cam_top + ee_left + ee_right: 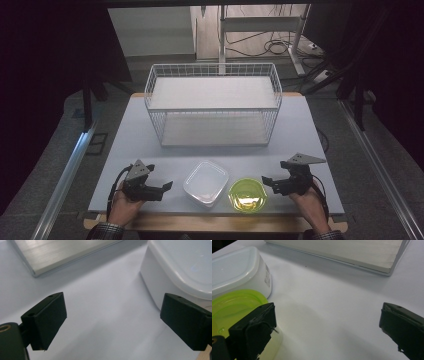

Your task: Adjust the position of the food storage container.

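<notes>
Flanking a white lidded container (205,183) and a green round container (248,194), both near the table's (300,130) front edge, the two touching. Left gripper (169,186) just beside the white one, right gripper (265,181) just beside the green; jaws spread wide on both, nothing held. Approach step, likely; next move needs closing in on a container. Wire basket (213,102) sits toward the back edge.

I see both of my hands low at the near edge, well apart. My left gripper (169,185) points inward to the right, jaws spread wide with nothing between them. My right gripper (265,181) points inward to the left, jaws likewise wide and empty
</notes>
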`<state>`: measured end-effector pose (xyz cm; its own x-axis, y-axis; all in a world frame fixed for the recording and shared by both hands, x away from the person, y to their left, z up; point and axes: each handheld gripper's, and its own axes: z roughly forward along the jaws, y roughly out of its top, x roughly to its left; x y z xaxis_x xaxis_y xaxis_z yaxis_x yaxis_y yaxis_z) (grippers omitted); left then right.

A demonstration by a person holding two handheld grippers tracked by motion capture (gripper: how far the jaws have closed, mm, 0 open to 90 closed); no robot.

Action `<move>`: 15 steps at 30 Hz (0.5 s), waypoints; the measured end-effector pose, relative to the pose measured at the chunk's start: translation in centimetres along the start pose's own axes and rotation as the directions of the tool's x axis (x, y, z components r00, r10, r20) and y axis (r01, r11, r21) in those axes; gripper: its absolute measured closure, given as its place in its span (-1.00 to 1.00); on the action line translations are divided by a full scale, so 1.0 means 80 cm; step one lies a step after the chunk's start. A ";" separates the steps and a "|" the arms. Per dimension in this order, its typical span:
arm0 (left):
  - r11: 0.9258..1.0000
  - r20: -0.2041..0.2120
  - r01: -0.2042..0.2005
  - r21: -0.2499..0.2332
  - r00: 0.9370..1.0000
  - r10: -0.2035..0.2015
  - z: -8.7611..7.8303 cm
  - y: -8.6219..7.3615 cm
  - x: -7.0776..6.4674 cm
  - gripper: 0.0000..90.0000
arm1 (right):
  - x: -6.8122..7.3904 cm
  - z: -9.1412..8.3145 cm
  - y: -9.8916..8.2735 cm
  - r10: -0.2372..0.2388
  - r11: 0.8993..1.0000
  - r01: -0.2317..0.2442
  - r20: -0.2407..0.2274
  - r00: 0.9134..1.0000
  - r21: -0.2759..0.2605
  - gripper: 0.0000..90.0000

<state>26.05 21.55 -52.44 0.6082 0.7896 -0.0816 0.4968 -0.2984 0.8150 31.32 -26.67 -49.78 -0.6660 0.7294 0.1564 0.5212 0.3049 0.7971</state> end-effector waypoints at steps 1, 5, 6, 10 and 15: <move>1.000 -0.010 -0.001 0.010 1.000 0.002 0.001 0.000 0.000 -0.84 | 0.000 0.001 0.000 0.004 1.000 -0.004 0.002 1.000 0.006 -0.99; 0.998 -0.059 -0.033 0.060 0.998 0.037 0.006 -0.001 -0.003 -0.83 | -0.001 0.006 -0.003 0.013 1.000 -0.014 0.030 0.999 0.027 -0.99; 0.997 -0.058 -0.035 0.062 0.998 0.039 0.007 -0.001 -0.003 -0.82 | -0.002 0.007 -0.003 0.019 0.999 -0.020 0.033 0.999 0.030 -0.99; 0.998 -0.027 -0.032 0.062 0.999 0.033 0.011 -0.004 0.002 -0.79 | -0.003 0.007 -0.003 0.032 0.999 -0.033 0.029 0.999 0.044 -1.00; 0.999 -0.014 -0.006 0.047 1.000 0.007 0.008 -0.001 0.003 -0.77 | -0.001 0.006 -0.001 0.034 0.998 -0.035 0.022 0.999 0.058 -0.97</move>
<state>26.56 21.40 -52.91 0.6029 0.7949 -0.0682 0.5215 -0.3279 0.7877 31.60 -26.44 -50.16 -0.6363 0.7524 0.1705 0.5744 0.3145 0.7557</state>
